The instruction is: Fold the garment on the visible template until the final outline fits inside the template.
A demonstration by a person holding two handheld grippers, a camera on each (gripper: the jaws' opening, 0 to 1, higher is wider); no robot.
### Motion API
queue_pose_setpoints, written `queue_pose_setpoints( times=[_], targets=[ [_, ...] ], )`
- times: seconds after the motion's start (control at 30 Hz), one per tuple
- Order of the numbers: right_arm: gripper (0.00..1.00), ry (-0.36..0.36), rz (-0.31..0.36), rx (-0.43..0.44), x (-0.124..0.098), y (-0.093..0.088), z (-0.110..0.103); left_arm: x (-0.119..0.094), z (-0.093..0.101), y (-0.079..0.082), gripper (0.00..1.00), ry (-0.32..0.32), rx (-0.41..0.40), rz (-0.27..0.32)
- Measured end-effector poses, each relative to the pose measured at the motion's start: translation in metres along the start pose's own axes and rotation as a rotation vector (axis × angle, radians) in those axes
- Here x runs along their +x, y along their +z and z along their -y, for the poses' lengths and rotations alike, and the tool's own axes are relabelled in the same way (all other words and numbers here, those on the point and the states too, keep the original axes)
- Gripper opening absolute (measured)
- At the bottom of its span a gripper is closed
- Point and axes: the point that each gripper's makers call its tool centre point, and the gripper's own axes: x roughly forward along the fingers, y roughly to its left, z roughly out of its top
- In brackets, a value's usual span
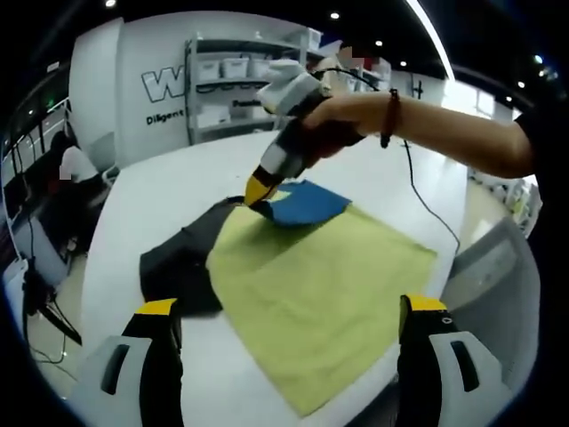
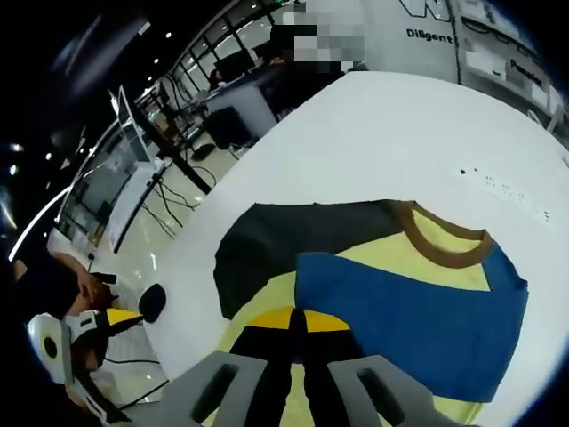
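Note:
A yellow-green garment (image 1: pixel 320 285) lies spread on the white table (image 1: pixel 169 187), with a dark sleeve (image 1: pixel 182 262) to its left and a blue panel (image 1: pixel 307 205) folded over its far end. My right gripper (image 1: pixel 258 191), held by a person's hand, pinches the cloth at the edge of that blue fold. In the right gripper view its jaws (image 2: pixel 300 322) stand shut on the garment edge, facing the blue panel (image 2: pixel 418 329), brown collar (image 2: pixel 444 245) and dark sleeve (image 2: pixel 284 245). My left gripper (image 1: pixel 289 307) hangs open above the near part of the garment; it also appears beyond the table edge (image 2: pixel 116 320).
A black cable (image 1: pixel 427 205) runs across the table's right side. A grey chair (image 1: pixel 493 267) stands past the right edge. Shelves with boxes (image 1: pixel 236 80) line the back wall. People sit at desks on the left (image 1: pixel 71 169). Desks with monitors (image 2: pixel 240 116) lie beyond the table.

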Motion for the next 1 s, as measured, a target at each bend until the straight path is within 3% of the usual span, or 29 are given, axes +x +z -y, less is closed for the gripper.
queue_pose_setpoints(
  times=[0.53, 0.83, 1.0],
  targets=[
    [0.00, 0.012, -0.028, -0.025, 0.029, -0.024, -0.008, -0.001, 0.001, -0.002, 0.98, 0.002, -0.012, 0.007],
    [0.00, 0.009, 0.018, -0.062, 0.033, -0.020, -0.001, -0.003, 0.001, -0.001, 0.98, 0.007, -0.012, 0.014],
    [0.27, -0.013, 0.079, -0.047, 0.028, -0.011, 0.009, -0.003, 0.000, -0.001, 0.98, 0.014, -0.016, 0.013]
  ],
)
